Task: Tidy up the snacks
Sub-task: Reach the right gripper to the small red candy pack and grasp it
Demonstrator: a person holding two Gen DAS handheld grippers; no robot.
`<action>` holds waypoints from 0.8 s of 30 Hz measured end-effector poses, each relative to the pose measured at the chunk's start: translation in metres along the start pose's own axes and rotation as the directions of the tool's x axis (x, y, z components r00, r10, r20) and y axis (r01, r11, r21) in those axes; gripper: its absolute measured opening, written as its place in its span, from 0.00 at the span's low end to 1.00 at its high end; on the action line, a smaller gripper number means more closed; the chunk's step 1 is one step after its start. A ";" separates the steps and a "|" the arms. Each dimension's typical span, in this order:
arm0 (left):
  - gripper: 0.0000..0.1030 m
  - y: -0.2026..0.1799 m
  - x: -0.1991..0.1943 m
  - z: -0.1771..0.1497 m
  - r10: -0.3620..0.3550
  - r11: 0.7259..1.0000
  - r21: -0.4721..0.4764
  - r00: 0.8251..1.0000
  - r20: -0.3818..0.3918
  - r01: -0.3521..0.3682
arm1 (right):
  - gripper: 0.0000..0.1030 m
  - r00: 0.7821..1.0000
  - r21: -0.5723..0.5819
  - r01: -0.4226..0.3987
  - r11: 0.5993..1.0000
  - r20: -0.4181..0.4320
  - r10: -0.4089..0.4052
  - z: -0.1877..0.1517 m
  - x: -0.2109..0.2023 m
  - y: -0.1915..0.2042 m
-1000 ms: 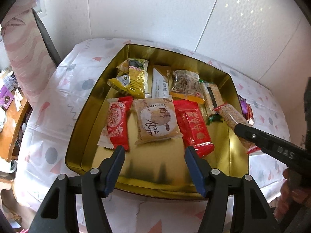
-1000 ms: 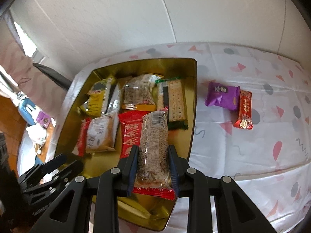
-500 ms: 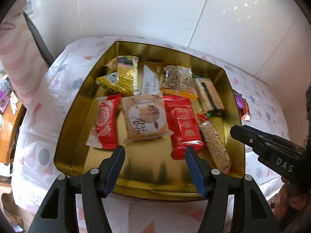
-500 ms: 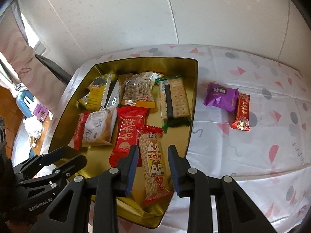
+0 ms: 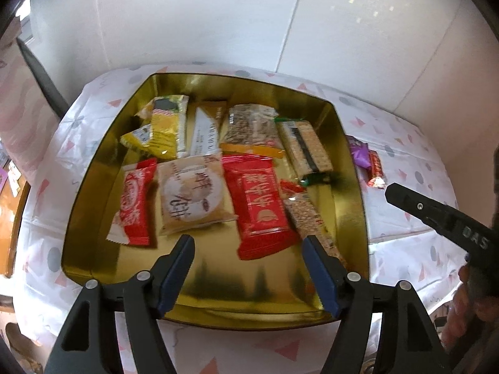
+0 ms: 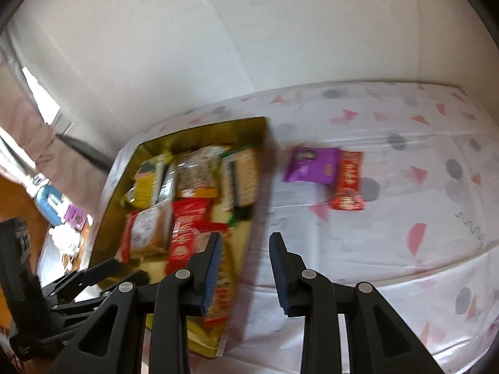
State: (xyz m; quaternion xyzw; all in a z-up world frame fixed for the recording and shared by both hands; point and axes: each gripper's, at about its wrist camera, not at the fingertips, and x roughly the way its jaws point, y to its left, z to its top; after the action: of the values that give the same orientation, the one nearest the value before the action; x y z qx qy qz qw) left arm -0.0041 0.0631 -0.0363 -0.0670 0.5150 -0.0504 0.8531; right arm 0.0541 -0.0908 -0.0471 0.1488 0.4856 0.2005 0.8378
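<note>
A gold tin tray [image 5: 349, 155] [image 6: 115, 184] on the table holds several snack packs. A long brown cereal bar [image 5: 307, 218] [image 6: 223, 283] lies along its right side, beside a red pack [image 5: 259, 205]. A purple pack [image 6: 312, 165] [image 5: 358, 154] and a small red bar [image 6: 347, 180] [image 5: 375, 171] lie on the tablecloth right of the tray. My left gripper [image 5: 248, 266] is open and empty over the tray's near edge. My right gripper [image 6: 246, 268] is open and empty, above the tray's right rim; it also shows in the left wrist view [image 5: 436, 215].
The table has a white cloth [image 6: 389, 233] with pink triangles and grey dots, and white walls behind. A dark chair back [image 5: 40, 78] and a wooden side surface [image 6: 18, 205] with small items stand to the left.
My right gripper let go of the cereal bar in the tray, opened wider and swung right towards the loose packs. The left gripper stayed open and barely moved.
</note>
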 end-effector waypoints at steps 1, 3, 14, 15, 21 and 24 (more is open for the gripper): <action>0.72 -0.003 0.000 0.000 -0.001 1.000 0.008 1.000 0.002 0.001 | 0.31 1.000 0.020 0.012 1.000 0.001 -0.012 0.000 0.000 -0.009; 0.73 -0.010 -0.001 0.000 -0.003 1.000 0.025 1.000 0.008 0.003 | 0.31 0.999 0.059 0.039 0.998 -0.004 -0.039 0.000 0.001 -0.028; 0.77 -0.033 -0.003 0.000 0.030 0.997 0.074 0.999 0.014 -0.031 | 0.38 0.989 0.163 0.140 0.977 -0.065 -0.131 0.024 0.027 -0.098; 0.77 -0.033 -0.004 -0.001 0.033 0.997 0.075 0.999 0.012 -0.034 | 0.38 0.989 0.157 0.142 0.977 -0.066 -0.133 0.030 0.031 -0.098; 0.77 -0.035 -0.008 -0.003 0.064 0.994 0.086 0.998 0.017 -0.065 | 0.38 0.979 0.065 0.190 0.980 -0.086 -0.184 0.059 0.057 -0.088; 0.77 -0.034 -0.010 -0.004 0.080 0.993 0.079 0.997 0.021 -0.082 | 0.38 0.974 0.035 0.204 0.978 -0.104 -0.200 0.064 0.069 -0.090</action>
State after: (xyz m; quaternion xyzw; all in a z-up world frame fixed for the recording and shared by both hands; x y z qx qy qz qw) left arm -0.0131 0.0309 -0.0234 -0.0121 0.5071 -0.0358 0.8610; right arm 0.1583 -0.1394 -0.1082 0.1074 0.5440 0.1105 0.8248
